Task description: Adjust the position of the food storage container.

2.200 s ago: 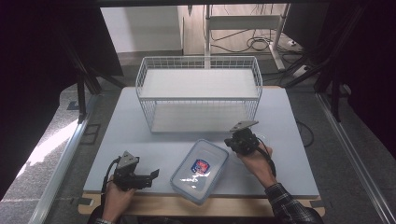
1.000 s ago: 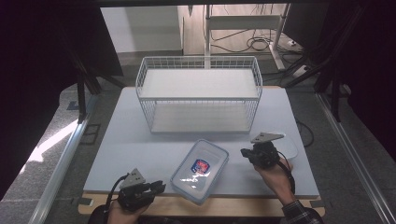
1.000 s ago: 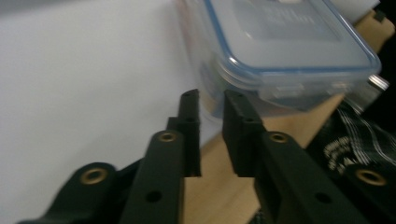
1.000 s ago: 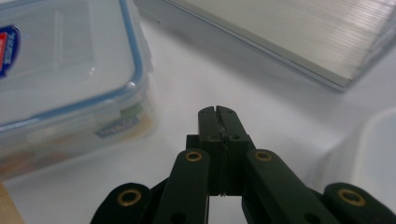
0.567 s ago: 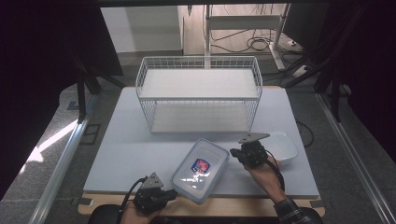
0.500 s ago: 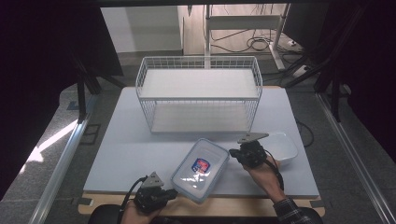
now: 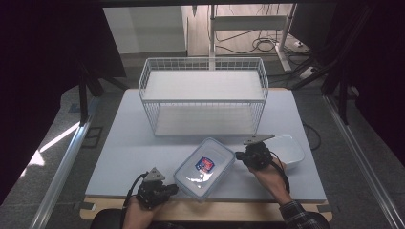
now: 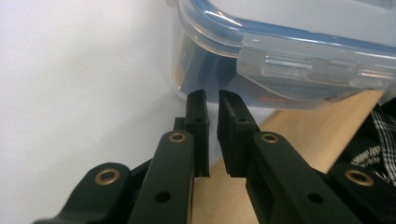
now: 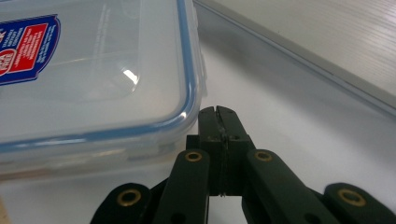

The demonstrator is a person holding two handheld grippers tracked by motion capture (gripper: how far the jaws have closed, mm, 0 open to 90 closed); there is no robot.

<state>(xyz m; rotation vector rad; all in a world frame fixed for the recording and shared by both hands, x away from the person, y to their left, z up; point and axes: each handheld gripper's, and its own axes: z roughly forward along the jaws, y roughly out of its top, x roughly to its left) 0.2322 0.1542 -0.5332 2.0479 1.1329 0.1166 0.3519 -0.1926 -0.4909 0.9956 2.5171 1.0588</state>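
A pale grey worktop (image 7: 143, 143) carries everything, seen from above. The landmark is a clear plastic food container (image 7: 204, 167) with a blue-sealed snap lid and a red and blue label, lying flat near the worktop's front edge. Behind the container, toward the far side of the worktop, stands a white wire basket (image 7: 203, 95), well apart from it. Just to the right of the container, beyond the right hand, lies a shallow white tray (image 7: 290, 149). A wooden strip (image 7: 239, 210) edges the worktop directly in front of the container.

The right tool (image 7: 241, 157) rests at the container's right end, held from below by a hand and a checked sleeve. In the right gripper view the right tool (image 9: 218, 112) has its two black jaws pressed together with nothing between them, the tips just beside the lid's blue-rimmed corner.

The left tool (image 7: 173, 188) sits at the container's front-left corner. In the left gripper view the left tool (image 8: 212, 96) has its jaws nearly together, a thin slit between them, gripping nothing, tips right at the container's wall below a lid latch (image 8: 287, 65).
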